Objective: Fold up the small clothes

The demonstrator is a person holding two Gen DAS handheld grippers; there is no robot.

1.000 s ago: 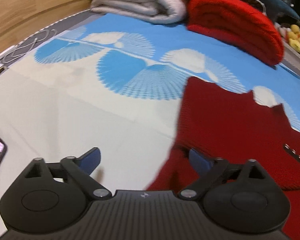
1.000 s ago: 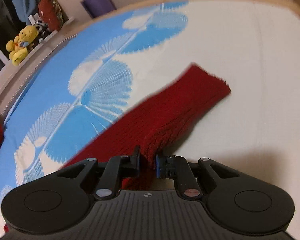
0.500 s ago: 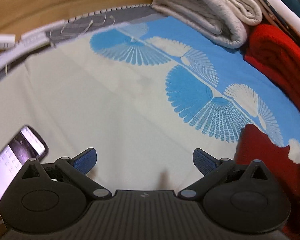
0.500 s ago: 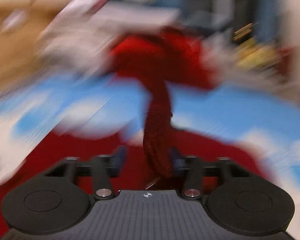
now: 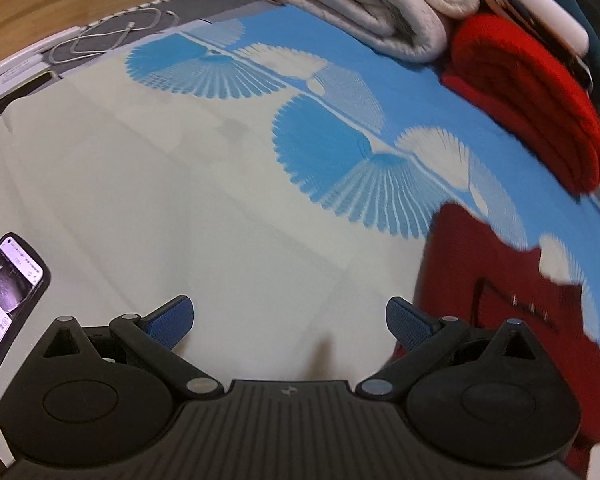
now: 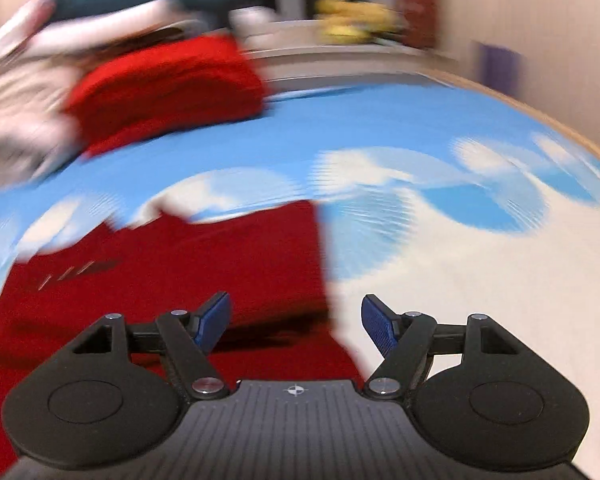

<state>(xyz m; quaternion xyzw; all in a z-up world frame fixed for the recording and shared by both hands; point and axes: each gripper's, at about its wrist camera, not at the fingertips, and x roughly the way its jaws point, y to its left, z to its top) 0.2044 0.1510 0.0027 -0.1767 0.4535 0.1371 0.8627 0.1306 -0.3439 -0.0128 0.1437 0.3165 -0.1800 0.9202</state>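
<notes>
Red knitted garment [image 6: 172,276] lying flat on the blue-and-cream fan-patterned bed sheet [image 5: 204,208], with both tools free of it.

You hold the left hand-held gripper [image 5: 290,322] wide open and empty over bare sheet, the garment just to its right; the right hand-held gripper [image 6: 296,322] is likewise spread and empty, straddling the garment's right edge. Judge the knit soft, limp, fairly thick and not slippery: pinch it at a corner or along an edge, taking all layers together. Blur hides its full outline, so you cannot fix its long axis; its notched edge points towards the folded red pile [image 5: 528,96].
</notes>
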